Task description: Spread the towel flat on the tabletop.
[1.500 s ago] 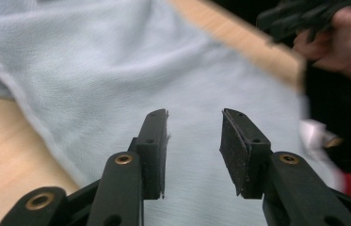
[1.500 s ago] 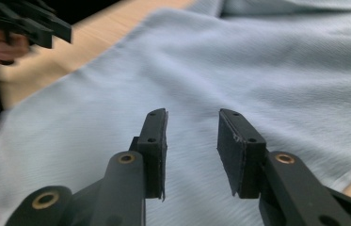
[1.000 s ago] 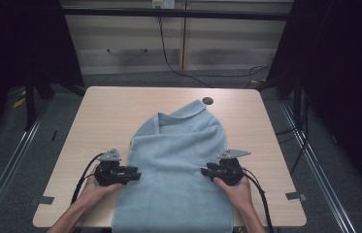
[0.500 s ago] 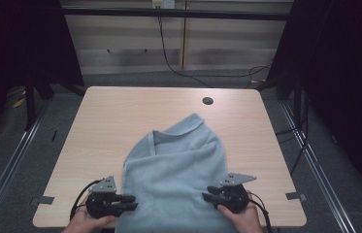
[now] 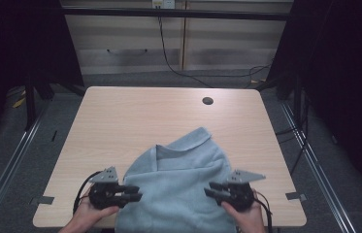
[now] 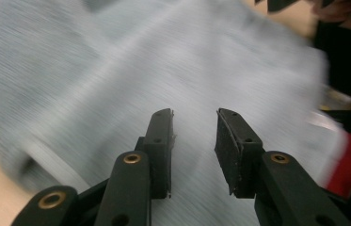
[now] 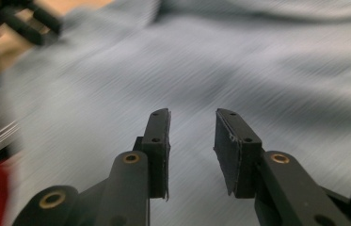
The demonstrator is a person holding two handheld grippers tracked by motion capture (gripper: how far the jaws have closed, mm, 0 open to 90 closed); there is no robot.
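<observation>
on pale wood table [image 5: 120, 121], soft ribbed blue garment [image 5: 183, 184] lies between two spread, empty hand-held grippers.

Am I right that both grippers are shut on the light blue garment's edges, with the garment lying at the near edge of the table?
Not quite. Both grippers are open: the left gripper and right gripper views each show a clear gap between the jaws, nothing pinched. The light blue garment does lie at the table's near edge.

Count: 1 table [image 5: 135, 121] | 1 blue garment [image 5: 178, 189] | 2 grippers — left gripper [image 5: 137, 196], right gripper [image 5: 208, 188] | 1 hole [image 5: 207, 101] seen.
</observation>
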